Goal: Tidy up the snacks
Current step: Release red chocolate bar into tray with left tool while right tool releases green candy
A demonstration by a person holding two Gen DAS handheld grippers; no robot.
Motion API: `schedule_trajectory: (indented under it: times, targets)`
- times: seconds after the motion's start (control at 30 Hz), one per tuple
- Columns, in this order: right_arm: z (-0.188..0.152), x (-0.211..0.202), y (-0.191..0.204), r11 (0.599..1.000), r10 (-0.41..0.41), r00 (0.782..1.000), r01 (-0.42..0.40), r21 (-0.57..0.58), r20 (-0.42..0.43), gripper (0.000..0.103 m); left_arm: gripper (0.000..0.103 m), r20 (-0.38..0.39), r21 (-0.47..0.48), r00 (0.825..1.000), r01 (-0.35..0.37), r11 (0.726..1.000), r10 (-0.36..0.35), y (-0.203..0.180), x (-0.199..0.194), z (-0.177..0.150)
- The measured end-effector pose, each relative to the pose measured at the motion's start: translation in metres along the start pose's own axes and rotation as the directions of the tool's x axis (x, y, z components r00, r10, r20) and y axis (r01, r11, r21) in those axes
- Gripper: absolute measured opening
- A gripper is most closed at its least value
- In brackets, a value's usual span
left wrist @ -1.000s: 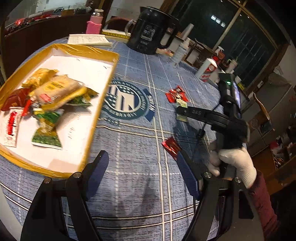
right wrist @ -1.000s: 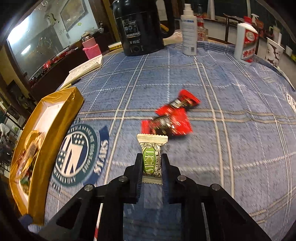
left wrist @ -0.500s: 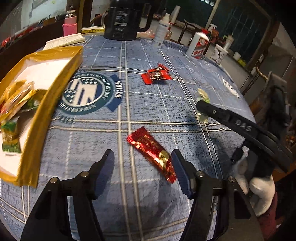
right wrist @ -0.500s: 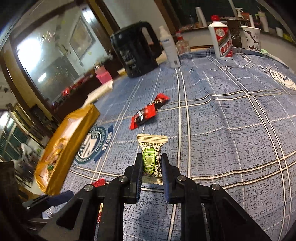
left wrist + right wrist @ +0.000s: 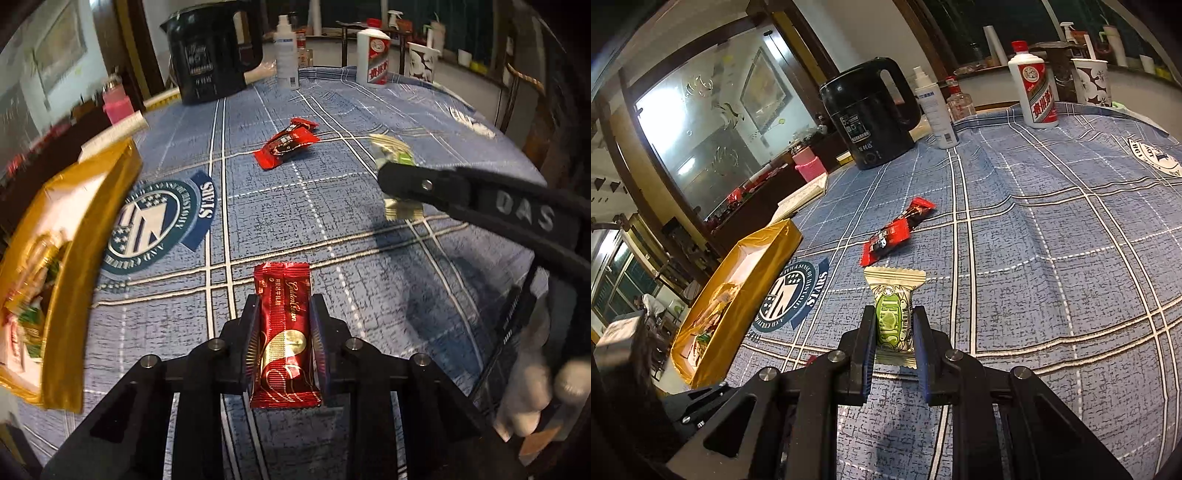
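My left gripper is shut on a dark red and gold snack bar, held upright above the blue checked tablecloth. My right gripper is shut on a cream and green candy packet, lifted over the cloth; it also shows at the right of the left wrist view. Two red snack packets lie together mid-table, also in the right wrist view. The gold tray with several snacks sits at the left, also in the right wrist view.
A black kettle, a white spray bottle, a white liquor bottle and a paper cup stand along the table's far edge. A pink bottle and a booklet lie at far left.
My left gripper moved forward over the dark red bar and shut on it. My right gripper kept hold of the green packet and rose a little, swinging toward the tray side.
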State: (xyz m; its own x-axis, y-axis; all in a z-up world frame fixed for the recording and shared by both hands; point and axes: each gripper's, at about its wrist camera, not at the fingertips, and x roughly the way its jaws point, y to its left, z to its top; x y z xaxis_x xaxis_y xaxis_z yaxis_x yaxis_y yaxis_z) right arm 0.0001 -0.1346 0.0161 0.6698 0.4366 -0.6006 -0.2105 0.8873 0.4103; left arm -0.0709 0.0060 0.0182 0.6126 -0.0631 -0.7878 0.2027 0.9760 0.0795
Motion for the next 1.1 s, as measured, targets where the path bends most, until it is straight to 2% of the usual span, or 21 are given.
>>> schedule_trajectory:
  times: [0.27,0.37,0.53,0.67,0.87,1.0,1.1]
  targets:
    - [0.003,0.003,-0.009,0.999,-0.003,1.0,0.003,0.037,-0.009,0.019,0.024,0.057,-0.095,0.997,0.054,0.994,-0.049,0.027,-0.02,0.003]
    - [0.0,0.004,-0.008,0.999,-0.039,0.999,0.039,0.021,-0.003,0.019,0.024,0.091,-0.128,0.994,0.078,0.989,-0.066,0.043,-0.037,0.002]
    - [0.002,0.004,-0.005,0.998,-0.069,0.998,0.069,0.012,-0.002,0.019,0.024,0.154,-0.218,0.983,0.134,0.967,-0.102,0.09,-0.072,-0.005]
    - [0.004,-0.002,0.009,0.998,-0.062,0.998,0.062,0.016,-0.027,0.019,0.024,0.198,-0.279,0.977,0.132,0.951,-0.078,0.135,-0.093,-0.013]
    - [0.023,-0.014,0.07,0.998,-0.012,0.999,0.01,-0.066,-0.03,0.019,0.024,0.235,-0.364,0.972,0.108,0.925,-0.021,0.204,-0.103,-0.02]
    - [0.027,-0.005,0.116,0.992,0.041,0.997,-0.049,-0.114,-0.07,0.019,0.024,0.206,-0.394,0.978,0.058,0.917,0.026,0.243,-0.093,-0.024]
    - [0.025,0.02,0.152,0.987,0.094,0.986,-0.111,-0.118,-0.136,0.019,0.024,0.166,-0.416,0.985,0.024,0.909,0.051,0.27,-0.077,-0.03]
